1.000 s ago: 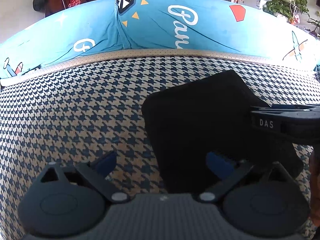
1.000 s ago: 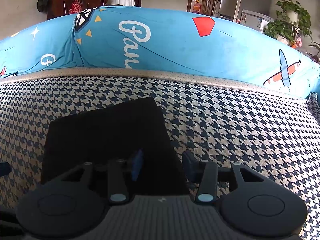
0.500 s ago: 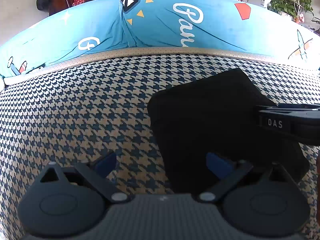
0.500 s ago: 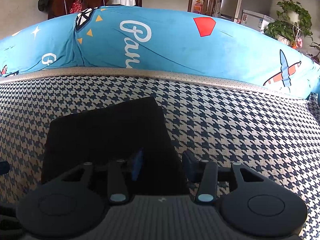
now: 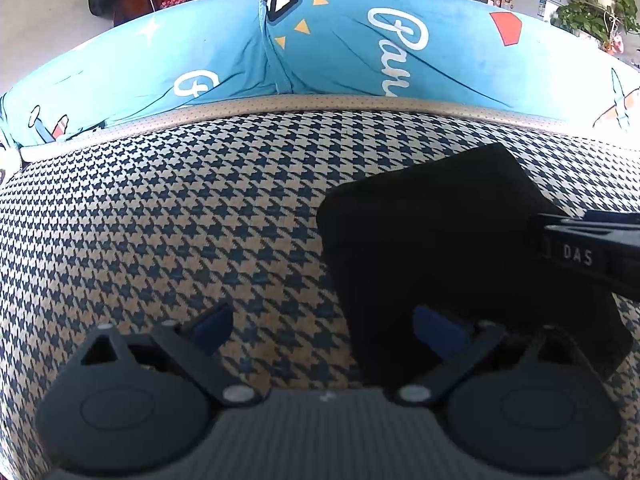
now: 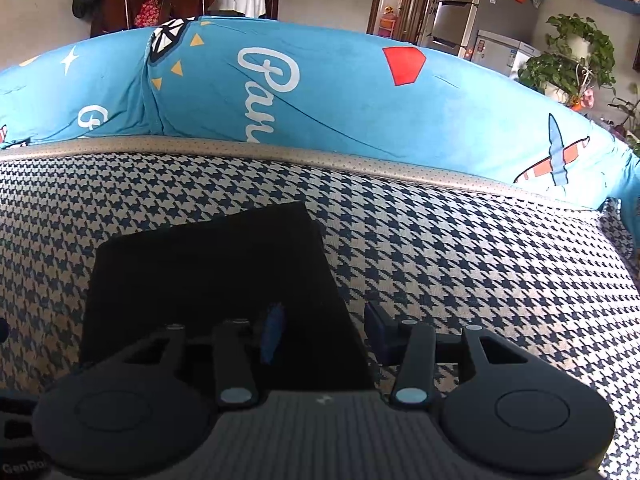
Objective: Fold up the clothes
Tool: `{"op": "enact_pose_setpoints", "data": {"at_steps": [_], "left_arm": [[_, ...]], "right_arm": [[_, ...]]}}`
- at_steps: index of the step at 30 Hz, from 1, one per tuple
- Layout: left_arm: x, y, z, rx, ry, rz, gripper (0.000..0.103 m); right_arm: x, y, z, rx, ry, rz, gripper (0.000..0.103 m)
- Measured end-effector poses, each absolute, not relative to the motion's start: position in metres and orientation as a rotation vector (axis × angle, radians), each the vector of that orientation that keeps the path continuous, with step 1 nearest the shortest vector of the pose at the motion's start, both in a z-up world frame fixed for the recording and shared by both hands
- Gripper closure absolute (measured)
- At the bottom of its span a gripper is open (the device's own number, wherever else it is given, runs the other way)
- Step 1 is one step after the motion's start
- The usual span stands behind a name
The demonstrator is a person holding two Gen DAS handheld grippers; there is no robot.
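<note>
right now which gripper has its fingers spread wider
The left gripper: its blue pads stand far apart, one over the black folded garment. The right gripper's gap is narrower.

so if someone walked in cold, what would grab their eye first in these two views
Probably the flat, folded black cloth, dark against the blue-and-cream houndstooth seat cushion it lies on. Behind it runs the bright blue sofa cover, printed with white script, a red shape and small planes. Both open hand-held grippers hang low at the cloth's near edge: the left hand-held gripper at its left side, the right hand-held gripper straddling its right edge.
</note>
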State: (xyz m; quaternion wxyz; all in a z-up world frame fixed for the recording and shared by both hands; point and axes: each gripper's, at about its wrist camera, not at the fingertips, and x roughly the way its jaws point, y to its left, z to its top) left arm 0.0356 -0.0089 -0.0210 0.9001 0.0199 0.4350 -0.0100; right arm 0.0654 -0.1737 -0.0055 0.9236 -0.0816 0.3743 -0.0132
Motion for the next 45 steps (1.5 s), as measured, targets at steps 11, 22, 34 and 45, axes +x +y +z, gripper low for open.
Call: {"op": "enact_pose_setpoints", "data": {"at_steps": [11,22,34,45], "left_arm": [[0.0388,-0.0118,-0.0242,0.039,0.903,-0.024,0.003],[0.0392,-0.011,-0.0243,0.036,0.904,-0.029,0.003],[0.0382,-0.0112,-0.0229,0.031,0.903,-0.028,0.003],[0.0428,-0.0082,-0.0185,-0.002,0.865,-0.035,0.003]], "right_arm": [[0.0646,-0.1796,-0.0045,-0.142,0.803,-0.035,0.058],[0.0639,-0.1785,-0.0053,-0.142,0.818,-0.036,0.058],[0.0653,-0.1791,-0.0064,-0.142,0.832,-0.037,0.058],[0.0652,-0.1799,-0.0062,-0.136,0.838,-0.036,0.058]]}}
